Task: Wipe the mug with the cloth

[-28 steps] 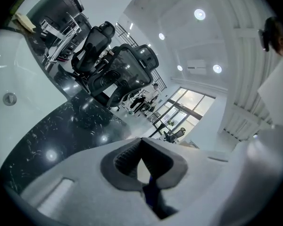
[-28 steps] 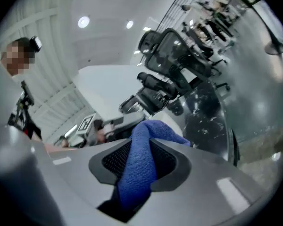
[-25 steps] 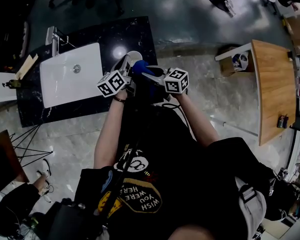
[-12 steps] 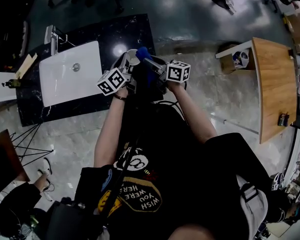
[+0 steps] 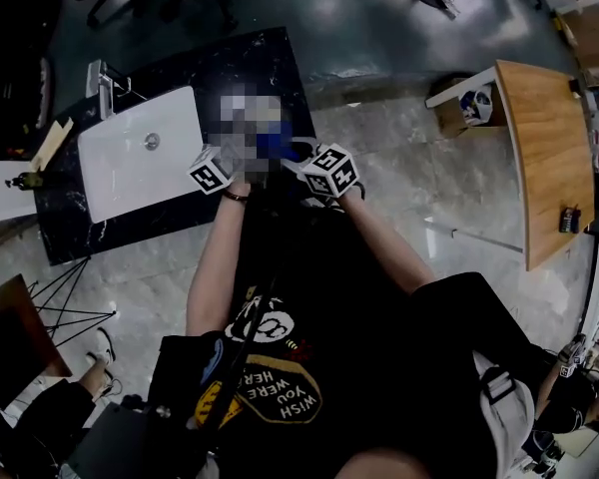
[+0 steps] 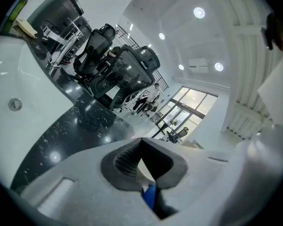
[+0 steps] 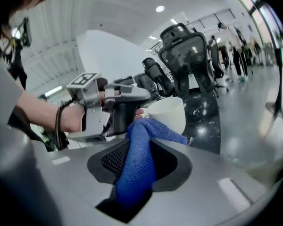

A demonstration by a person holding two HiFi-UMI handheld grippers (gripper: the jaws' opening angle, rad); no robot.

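Note:
A white mug (image 7: 169,114) hangs in the air over the black counter, with my left gripper (image 7: 132,111) shut on its near side. In the left gripper view a pale sliver of the mug (image 6: 142,169) sits between the closed jaws (image 6: 141,147), with blue cloth (image 6: 150,196) just below. My right gripper (image 7: 141,147) is shut on a blue cloth (image 7: 137,168), whose bunched end lies against the mug's side. In the head view a blurred patch hides the mug; only the cloth's edge (image 5: 278,146) and both marker cubes (image 5: 210,173) (image 5: 329,171) show.
A white sink basin (image 5: 140,153) with a faucet (image 5: 100,76) is set in the black marble counter (image 5: 270,63) to the left. A wooden table (image 5: 544,158) stands at the right. Office chairs (image 6: 127,65) stand beyond the counter. A seated person's legs (image 5: 40,407) are at bottom left.
The right gripper carried the cloth out over the mug and has come back toward me. The two marker cubes now stand closer together. The left gripper's hold on the mug is unchanged.

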